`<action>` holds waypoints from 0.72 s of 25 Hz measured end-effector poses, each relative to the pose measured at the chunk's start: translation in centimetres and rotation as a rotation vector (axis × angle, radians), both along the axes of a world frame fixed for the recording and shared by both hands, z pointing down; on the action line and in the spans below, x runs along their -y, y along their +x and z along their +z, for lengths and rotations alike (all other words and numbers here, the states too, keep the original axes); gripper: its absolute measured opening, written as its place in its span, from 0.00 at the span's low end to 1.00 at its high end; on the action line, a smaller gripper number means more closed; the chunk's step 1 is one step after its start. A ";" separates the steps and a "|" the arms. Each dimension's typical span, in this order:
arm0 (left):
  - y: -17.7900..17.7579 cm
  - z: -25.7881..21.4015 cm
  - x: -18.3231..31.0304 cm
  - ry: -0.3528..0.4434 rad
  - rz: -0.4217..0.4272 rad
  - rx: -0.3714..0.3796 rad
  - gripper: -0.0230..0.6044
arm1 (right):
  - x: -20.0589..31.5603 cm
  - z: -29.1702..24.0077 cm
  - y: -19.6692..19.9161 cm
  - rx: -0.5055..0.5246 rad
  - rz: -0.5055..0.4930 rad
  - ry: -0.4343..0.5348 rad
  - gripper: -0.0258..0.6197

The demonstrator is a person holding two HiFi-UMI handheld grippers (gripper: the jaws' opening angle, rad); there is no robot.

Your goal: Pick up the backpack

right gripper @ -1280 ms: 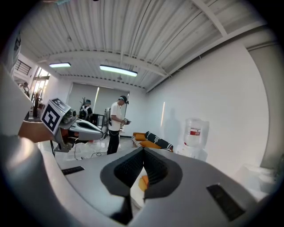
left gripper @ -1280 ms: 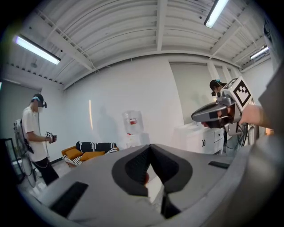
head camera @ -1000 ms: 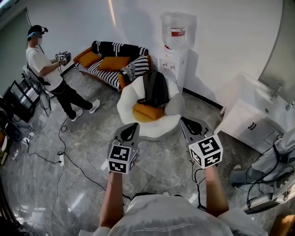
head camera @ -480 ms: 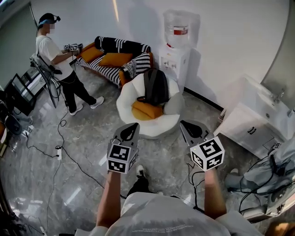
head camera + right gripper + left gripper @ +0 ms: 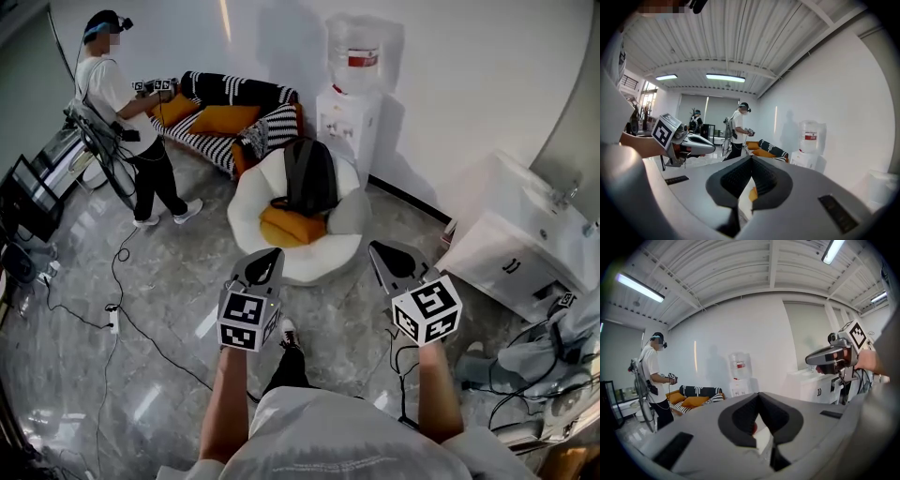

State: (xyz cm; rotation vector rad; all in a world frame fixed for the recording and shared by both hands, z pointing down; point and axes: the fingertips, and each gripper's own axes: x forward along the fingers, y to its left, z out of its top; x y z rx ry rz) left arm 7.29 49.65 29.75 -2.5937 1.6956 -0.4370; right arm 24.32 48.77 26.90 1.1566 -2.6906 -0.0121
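Approach stage, nothing grasped yet. Backpack [image 5: 312,176] in the upper middle of the head view, upright against the back of the white chair [image 5: 251,208], just above an orange cushion [image 5: 292,225]. Left gripper [image 5: 272,255] and right gripper [image 5: 382,251] low in the frame, side by side, aimed toward the chair's near rim but well apart from the backpack. Jaws pressed together on both, with nothing between them in either gripper view. Compared with a second ago: a shoe [image 5: 286,331] now in sight between the forearms at lower middle, chair and backpack slid a little left in the frame, bystander [image 5: 117,94] at upper left stepped closer to the sofa [image 5: 246,94], jaws unchanged. Likely meaning: a step taken toward the chair, the reach barely begun, the whole pickup left to do. Probably needed next: closing the remaining gap, opening at least one pair of jaws, aiming at a top handle or strap, neither clearly made out from here. Worth watching: a soft bag leaning on a cushion, apt to sag or tip if caught off-centre.
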 end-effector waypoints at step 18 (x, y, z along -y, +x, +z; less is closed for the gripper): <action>-6.6 1.8 18.8 -0.046 0.054 0.010 0.07 | 18.1 0.5 -8.0 0.007 0.032 -0.025 0.04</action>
